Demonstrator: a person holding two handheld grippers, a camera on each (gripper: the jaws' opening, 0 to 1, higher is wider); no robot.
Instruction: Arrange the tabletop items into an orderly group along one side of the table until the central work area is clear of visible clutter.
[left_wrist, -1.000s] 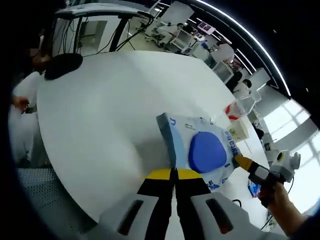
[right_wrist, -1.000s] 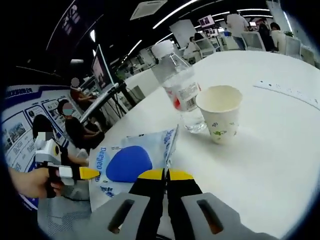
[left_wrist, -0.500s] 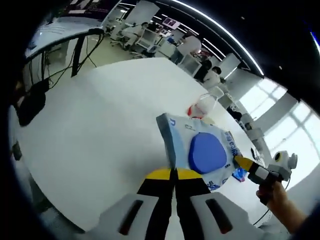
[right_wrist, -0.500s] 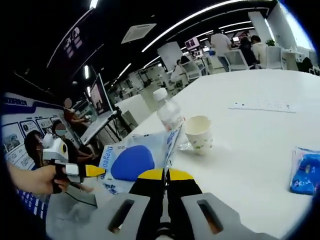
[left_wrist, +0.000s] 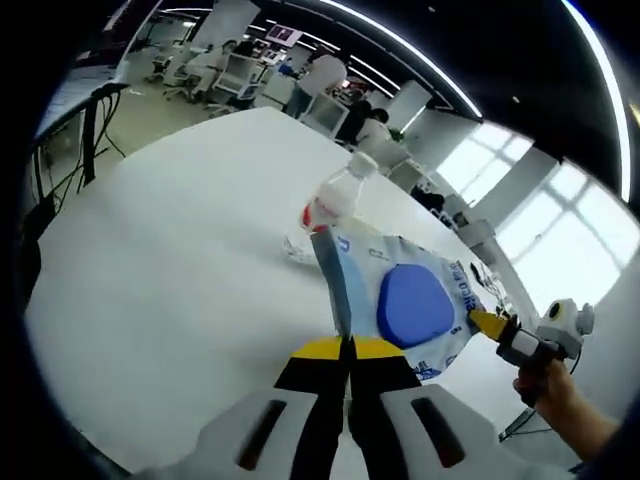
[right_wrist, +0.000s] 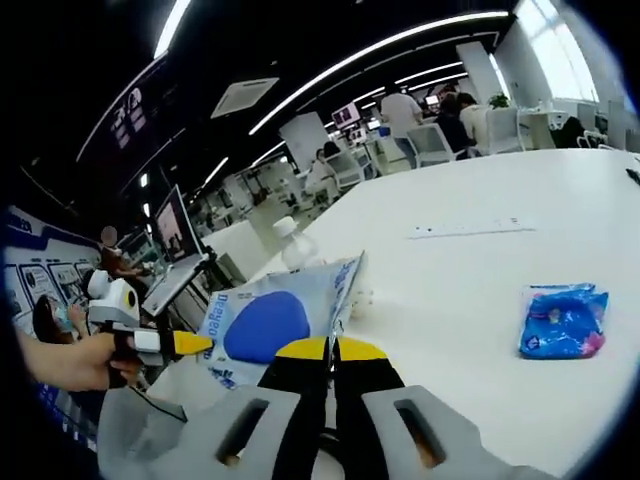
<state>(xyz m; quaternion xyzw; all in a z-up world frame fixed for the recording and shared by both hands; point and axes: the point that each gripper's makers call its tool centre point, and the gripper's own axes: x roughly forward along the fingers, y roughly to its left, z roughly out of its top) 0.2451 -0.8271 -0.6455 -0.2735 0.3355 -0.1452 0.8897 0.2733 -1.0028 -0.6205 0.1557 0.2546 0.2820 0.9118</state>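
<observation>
A white and blue packet with a blue oval hangs in the air over the white table. My left gripper is shut on its near edge. My right gripper, held by a hand, pinches the packet's far corner. In the right gripper view the same packet is clamped in my shut right gripper, and my left gripper grips it from the left. A clear water bottle with a red label stands behind the packet; its cap and shoulder rise above the packet.
A small blue pouch lies on the table to the right. A thin white strip lies farther back. Office chairs, desks and people stand beyond the table's far edge. A laptop on a stand stands off to the left.
Both grippers stay shut on the packet while both views swing. In the right gripper view the bottle and cup shrink behind the packet and the blue pouch comes into sight.
</observation>
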